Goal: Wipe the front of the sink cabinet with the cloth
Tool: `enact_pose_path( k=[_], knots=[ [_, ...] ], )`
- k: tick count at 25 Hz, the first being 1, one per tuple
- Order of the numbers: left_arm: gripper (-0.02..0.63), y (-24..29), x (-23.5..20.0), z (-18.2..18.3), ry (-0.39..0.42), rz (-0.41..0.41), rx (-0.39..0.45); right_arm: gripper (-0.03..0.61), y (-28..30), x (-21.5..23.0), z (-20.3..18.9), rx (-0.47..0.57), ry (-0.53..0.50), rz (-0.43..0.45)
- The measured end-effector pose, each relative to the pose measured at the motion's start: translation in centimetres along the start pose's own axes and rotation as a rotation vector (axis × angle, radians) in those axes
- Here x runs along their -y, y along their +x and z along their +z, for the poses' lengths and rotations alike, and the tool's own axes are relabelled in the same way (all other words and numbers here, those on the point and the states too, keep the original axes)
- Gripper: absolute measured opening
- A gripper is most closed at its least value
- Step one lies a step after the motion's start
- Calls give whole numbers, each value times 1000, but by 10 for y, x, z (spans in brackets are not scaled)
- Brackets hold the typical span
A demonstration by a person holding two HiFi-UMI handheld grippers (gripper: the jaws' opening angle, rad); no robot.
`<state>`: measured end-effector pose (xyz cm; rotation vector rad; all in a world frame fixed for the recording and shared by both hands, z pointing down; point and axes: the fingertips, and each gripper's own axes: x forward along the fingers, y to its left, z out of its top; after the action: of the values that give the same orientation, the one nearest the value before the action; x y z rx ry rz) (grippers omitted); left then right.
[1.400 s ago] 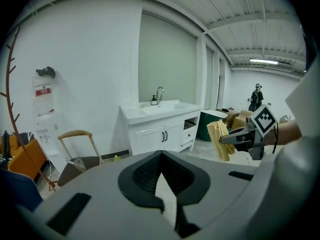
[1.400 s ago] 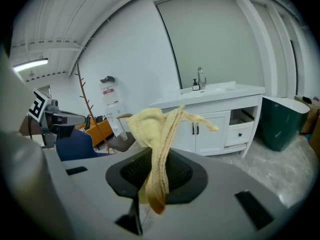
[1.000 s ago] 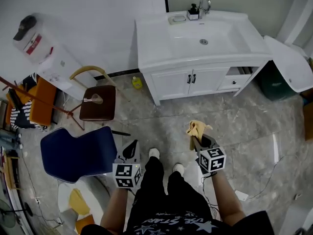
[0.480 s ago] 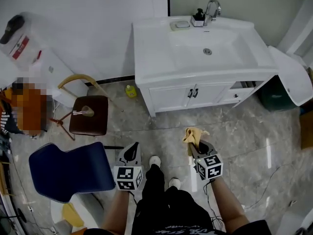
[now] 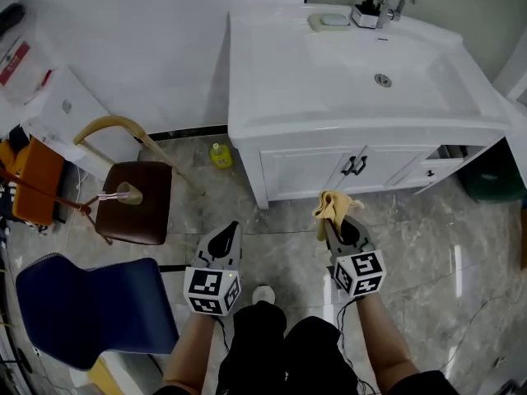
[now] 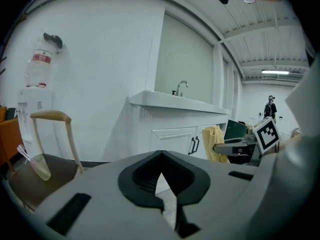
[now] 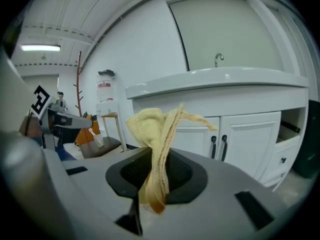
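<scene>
The yellow cloth is pinched between the closed jaws of the right gripper and is held near the sink cabinet, whose white doors are seen at twelve o'clock, apart from the cloth. The left gripper is held with its jaws pressed together on nothing. Only floor tiles are seen between grippers and cabinet. A small yellow bottle is set at eleven o'clock beside the cabinet's corner, a brown chair at ten, a blue chair at eight. A drawer is pulled out at one o'clock.
</scene>
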<state>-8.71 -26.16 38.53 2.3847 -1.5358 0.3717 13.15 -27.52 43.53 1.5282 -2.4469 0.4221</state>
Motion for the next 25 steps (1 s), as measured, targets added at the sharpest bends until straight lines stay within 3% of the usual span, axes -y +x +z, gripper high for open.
enact_pose_path(
  k=[4,9,14,20,25],
  knots=[
    [14,31,-10,-24,85,-23,51,83,52,-2,-22,67,-23,58],
    [14,69,-23,-61,65,-50,79,83,98,-11,-43,110,-162,70],
    [14,88,-39,-86,82,-14,122,83,126,-49,-36,251,-260,147],
    [14,79,-57,-76,103,66,190,83,159,-72,-1,347,-242,197],
    [14,76,-60,-49,60,77,233,83,184,-75,15,294,-222,212]
  ],
)
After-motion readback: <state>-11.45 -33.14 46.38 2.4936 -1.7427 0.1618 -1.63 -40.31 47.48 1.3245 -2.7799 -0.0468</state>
